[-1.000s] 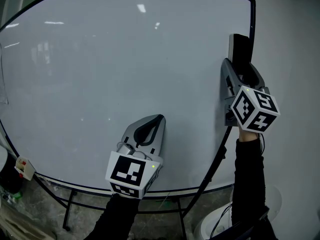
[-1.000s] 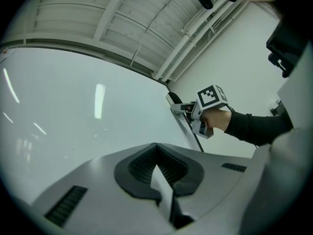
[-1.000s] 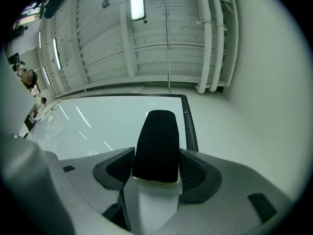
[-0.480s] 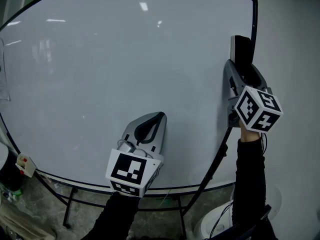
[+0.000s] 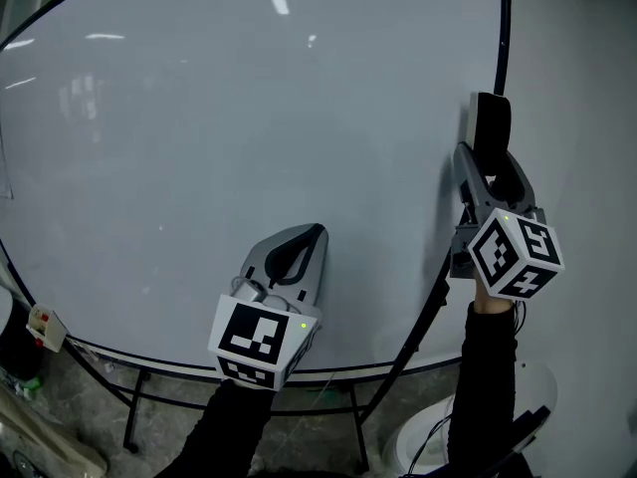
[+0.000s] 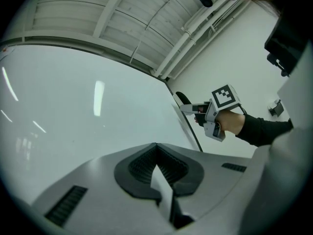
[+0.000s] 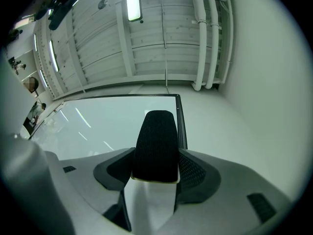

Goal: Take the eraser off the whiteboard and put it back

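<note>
Eraser clamped in my right gripper (image 5: 488,167) at the whiteboard's (image 5: 199,147) right edge; my left gripper (image 5: 313,235) is closed on nothing.

Head view: the black eraser (image 5: 490,122) stands upright between my right gripper's 2 jaws, beside the board's dark frame; I cannot tell whether it touches the board. My left gripper sits lower, before the board's lower middle. Left gripper view: only here do its 2 pads show meeting, nothing between them, and my right gripper appears side-on, the eraser a dark tab at its tip. Right gripper view: the jaws stand wide, pads pressed on the eraser's sides; its black face is finely textured, with a pale layer at the near end.
</note>
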The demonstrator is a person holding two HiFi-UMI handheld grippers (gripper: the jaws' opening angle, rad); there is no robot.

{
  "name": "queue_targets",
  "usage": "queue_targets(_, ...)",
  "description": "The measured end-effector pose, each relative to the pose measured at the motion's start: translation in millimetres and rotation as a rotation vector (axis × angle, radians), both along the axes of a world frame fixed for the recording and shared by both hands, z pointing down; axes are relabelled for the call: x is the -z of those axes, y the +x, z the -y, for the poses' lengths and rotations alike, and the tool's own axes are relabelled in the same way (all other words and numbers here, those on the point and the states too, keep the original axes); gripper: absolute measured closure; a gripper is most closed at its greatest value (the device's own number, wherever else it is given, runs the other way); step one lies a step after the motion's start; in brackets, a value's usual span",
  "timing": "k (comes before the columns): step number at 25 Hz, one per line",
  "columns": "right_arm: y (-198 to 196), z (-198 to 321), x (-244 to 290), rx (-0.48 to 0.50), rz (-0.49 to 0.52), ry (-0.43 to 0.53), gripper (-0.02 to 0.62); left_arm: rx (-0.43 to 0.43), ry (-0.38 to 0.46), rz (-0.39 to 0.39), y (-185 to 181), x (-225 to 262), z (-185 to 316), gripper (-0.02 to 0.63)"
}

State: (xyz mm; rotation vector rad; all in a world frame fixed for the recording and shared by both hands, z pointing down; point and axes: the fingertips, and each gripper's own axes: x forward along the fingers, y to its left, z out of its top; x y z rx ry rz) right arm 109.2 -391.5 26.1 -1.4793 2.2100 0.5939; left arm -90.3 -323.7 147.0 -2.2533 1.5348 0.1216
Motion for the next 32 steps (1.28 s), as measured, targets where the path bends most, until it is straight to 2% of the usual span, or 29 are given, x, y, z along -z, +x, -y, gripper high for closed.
queue_targets(6, 4, -24, -17, 0.045, 0.019, -0.013, 0.319, -0.001, -0.003, -0.001, 1, -3, 4, 0.601)
queue_targets(23, 17, -80, -48, 0.019, 0.019, -0.011, 0.319, -0.011, 0.013, -0.028, -1, -1, 4, 0.601)
queue_targets(32, 19, -91, -52, 0.038, 0.039, -0.014, 0.319, 0.004, 0.057, -0.030, -1, 7, -7, 0.602)
